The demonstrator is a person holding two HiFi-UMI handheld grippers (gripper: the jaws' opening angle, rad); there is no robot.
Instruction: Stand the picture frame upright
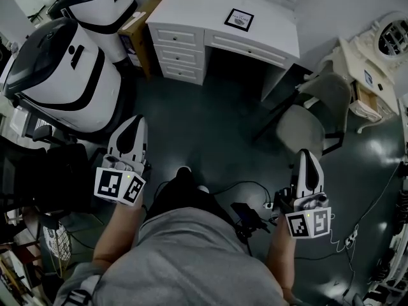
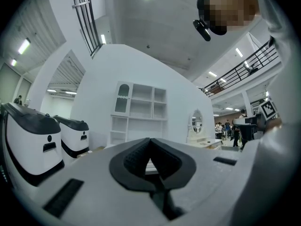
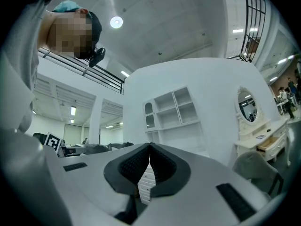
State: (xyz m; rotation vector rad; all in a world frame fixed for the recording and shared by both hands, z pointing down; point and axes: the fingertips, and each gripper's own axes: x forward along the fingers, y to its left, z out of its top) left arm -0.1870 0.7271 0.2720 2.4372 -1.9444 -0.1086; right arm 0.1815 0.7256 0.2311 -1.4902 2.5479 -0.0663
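Head view hangs high, well back from the desk [image 1: 191, 11], staring steeply down, desk at its top edge. Left gripper view rides low on the left gripper [image 1: 135, 123], facing level at the desk's shelves [image 2: 141, 109], far off. Right gripper view, on the right gripper [image 1: 306, 155], tips slightly up at the same shelves [image 3: 174, 109]. Both catch the mirror [image 2: 196, 121] right of the desk.
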